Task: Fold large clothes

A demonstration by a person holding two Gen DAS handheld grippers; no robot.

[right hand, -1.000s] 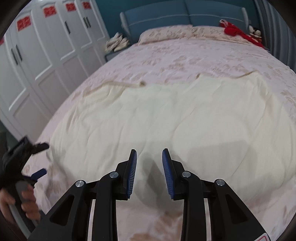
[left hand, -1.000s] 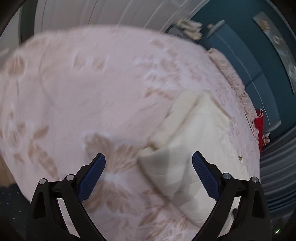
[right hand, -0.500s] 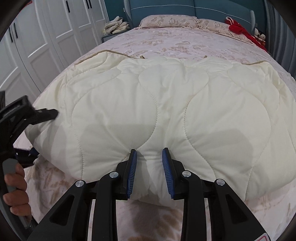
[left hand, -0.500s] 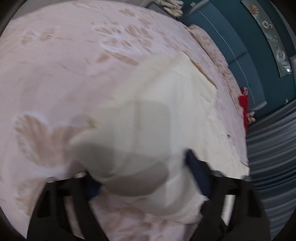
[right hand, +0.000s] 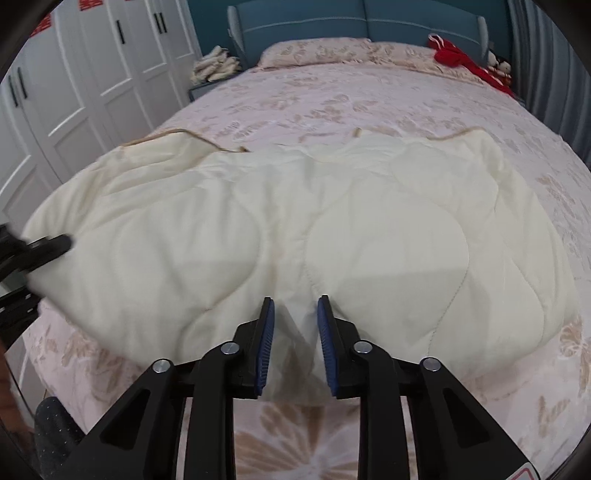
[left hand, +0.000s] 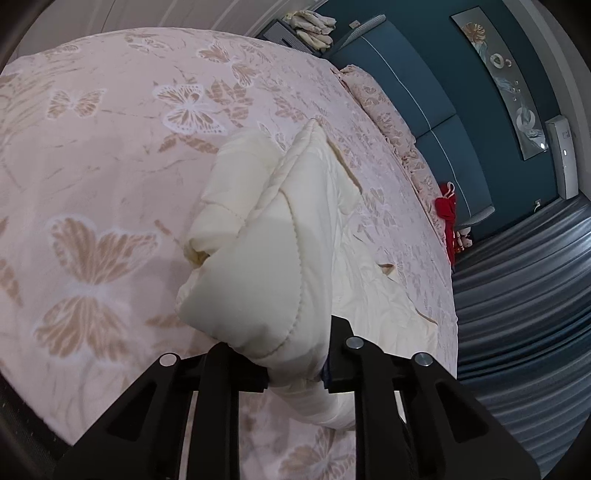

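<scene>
One cream quilted comforter (right hand: 295,229), stitched in large curved panels, lying across the near half of a bed; its near edge is bunched and raised off the bedspread, its far edge lies flat with a tan trim line showing. One pink bedspread (right hand: 369,99) printed with tan butterflies and leaves, covering the whole mattress beneath the comforter. Two grippers. Left gripper (left hand: 295,373): jaws closing, drawn near together, with a thick fold of the comforter's corner (left hand: 258,280) packed between them so that the pads are hidden by cloth; the fold stands up from the bedspread in front of the camera. In the right wrist view the same gripper (right hand: 37,251) shows as a dark blurred shape at the comforter's left corner. Right gripper (right hand: 295,332): jaws closing, a narrow gap left between its two blue ribbed pads (right hand: 266,343), the comforter's near edge gathered into that gap and touching both pads. Two matching pillows (right hand: 321,51) at the head of the bed. One blue padded headboard (right hand: 362,18), in two panels. One red cloth item (right hand: 461,59) by the right pillow, with a small soft toy (right hand: 498,66) just beside it. One heap of pale folded cloth (right hand: 214,66) on a bedside stand. One run of white panelled wardrobe doors (right hand: 92,74) along the left. One grey pleated curtain (left hand: 524,302). One framed picture (left hand: 506,77) on the teal wall.
</scene>
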